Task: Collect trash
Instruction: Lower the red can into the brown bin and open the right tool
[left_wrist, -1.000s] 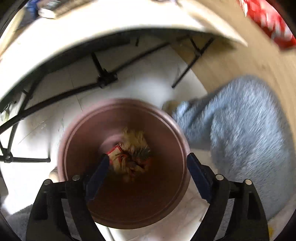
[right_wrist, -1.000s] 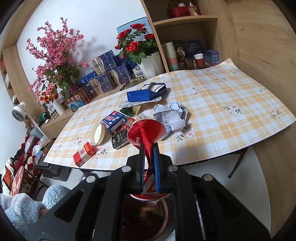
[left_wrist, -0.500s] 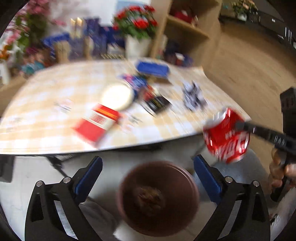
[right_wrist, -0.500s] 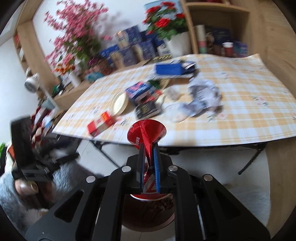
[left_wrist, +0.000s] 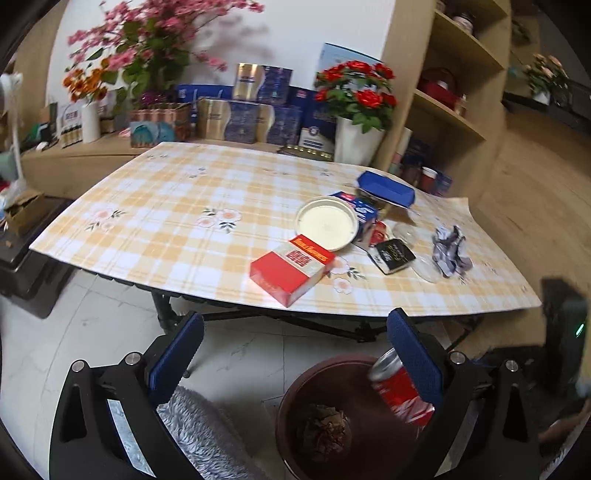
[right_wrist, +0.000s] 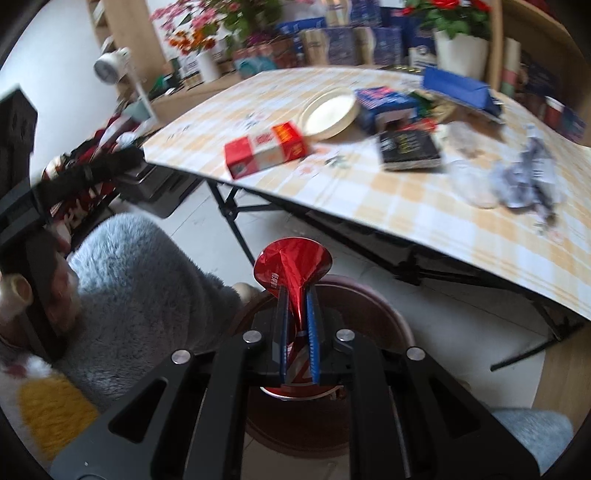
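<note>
Since the earlier pictures the left gripper (left_wrist: 291, 354) has been lifted away from the inside of the bin (left_wrist: 332, 373) and turned toward the table (left_wrist: 166, 210), while the right gripper (right_wrist: 297, 314) has been brought lower, over the bin (right_wrist: 391, 325). The jaws of the left gripper are spread wide and nothing is held between them. The jaws of the right gripper are clenched on a crushed red can (right_wrist: 291, 266), which is pinched flat in the middle and flares out above the fingertips. In the left wrist view the can (left_wrist: 395, 391) is seen at the right rim of the brown bin, partly behind the right blue finger (left_wrist: 413, 354). Some brown rubbish (left_wrist: 323, 430) is lying at the bottom of the bin. More trash is left on the checked tablecloth: a red box (left_wrist: 291, 267), a round white lid (left_wrist: 327, 223), a black packet (left_wrist: 391, 255), a crumpled paper (left_wrist: 450, 251) and a blue box (left_wrist: 386, 188). A grey fluffy sleeve (right_wrist: 147, 273) is seen beside the bin.
</note>
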